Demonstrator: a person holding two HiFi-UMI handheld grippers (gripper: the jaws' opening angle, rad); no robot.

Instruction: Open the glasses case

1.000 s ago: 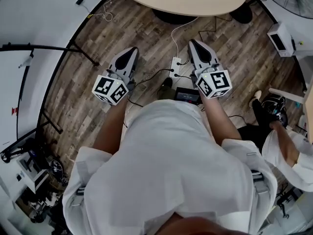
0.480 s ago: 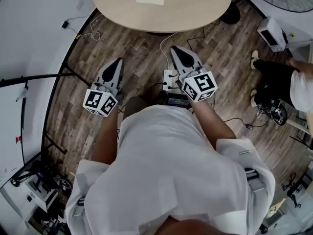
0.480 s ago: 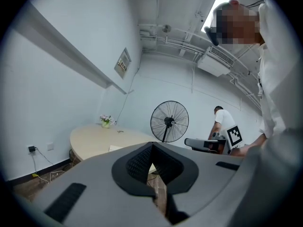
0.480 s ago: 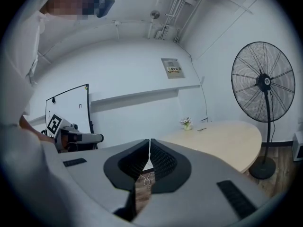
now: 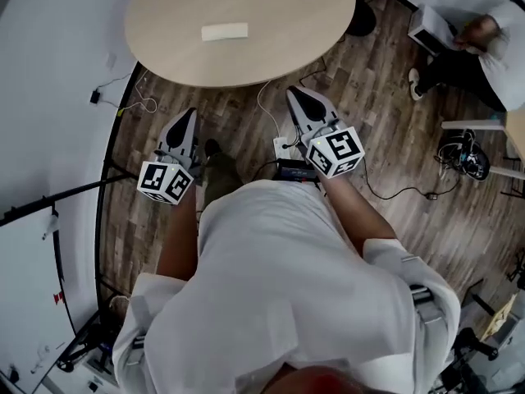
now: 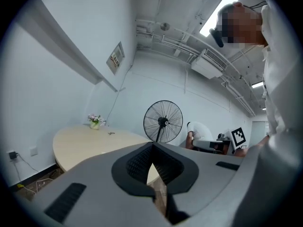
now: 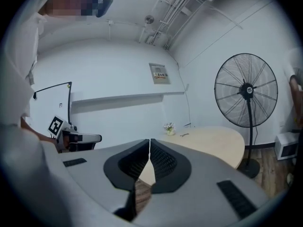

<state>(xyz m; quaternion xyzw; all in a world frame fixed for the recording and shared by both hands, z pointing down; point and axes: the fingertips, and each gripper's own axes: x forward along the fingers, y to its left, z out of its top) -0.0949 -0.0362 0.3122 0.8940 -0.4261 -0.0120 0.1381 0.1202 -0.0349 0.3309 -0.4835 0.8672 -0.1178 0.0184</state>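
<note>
A pale, flat oblong glasses case (image 5: 224, 32) lies alone on the round light-wood table (image 5: 279, 23), far ahead of both grippers. In the head view my left gripper (image 5: 187, 115) hangs over the wooden floor just short of the table's near edge, jaws shut and empty. My right gripper (image 5: 296, 93) is level with that edge, also shut with nothing in it. The left gripper view shows my left gripper (image 6: 152, 145) with its jaw tips meeting, the table (image 6: 85, 143) beyond. In the right gripper view the right gripper (image 7: 149, 141) shows only a thin slit between its jaws.
A power strip (image 5: 281, 146) and cables lie on the floor between the grippers. A person (image 5: 484, 39) crouches at the upper right beside a white box (image 5: 431, 25). A standing fan (image 7: 246, 90) is past the table. A small flower pot (image 7: 169, 128) sits on the table's far side.
The table has slid down and closer in the head view, bringing the case into sight. Both grippers have stayed shut, now nearer the table's edge. The person at the right shifted upward.
</note>
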